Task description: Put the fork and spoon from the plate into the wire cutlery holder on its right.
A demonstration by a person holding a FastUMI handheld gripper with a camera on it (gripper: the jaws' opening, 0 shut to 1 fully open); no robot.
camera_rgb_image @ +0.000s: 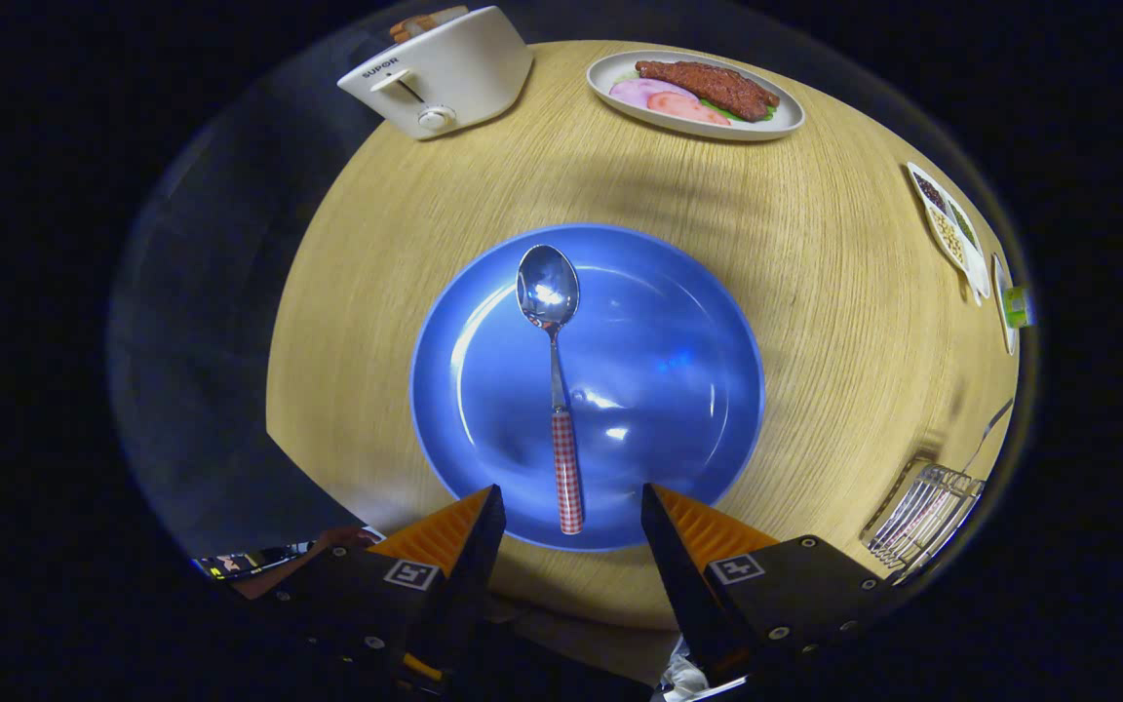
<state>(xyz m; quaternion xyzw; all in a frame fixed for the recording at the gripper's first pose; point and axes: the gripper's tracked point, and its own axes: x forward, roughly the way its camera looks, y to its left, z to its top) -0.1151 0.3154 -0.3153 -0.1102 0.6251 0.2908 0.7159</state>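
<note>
In the gripper view, the gripper [569, 512] hangs above the near edge of a blue plate [678, 390] that sits in the middle of a round wooden table [815, 292]. Its jaws stand well apart and hold nothing; the gap between them frames the plate's near rim and the end of a handle. On the plate lies the spoon [558, 380], alone, its bowl pointing away from the gripper and its red-and-white checked handle running back toward the fingers, so that the handle's tip rests just ahead of them and roughly midway between them. No fork lies on the plate. Off to the right of the plate, well apart from it and near the table's edge, sits the wire cutlery holder [922, 512]; a slim metal piece with a pale checked handle appears to lie in it, with its metal end rising past the holder's far side, and this is probably the fork [986, 434], though it is too small and too warped there to be sure. On that reading about half of the task is done: the fork seems to be stowed, while the spoon is not yet touched and has to be gripped, lifted and carried right to the holder. Beyond the plate stand a white toaster [440, 78] and a dish of food [698, 93].
</note>
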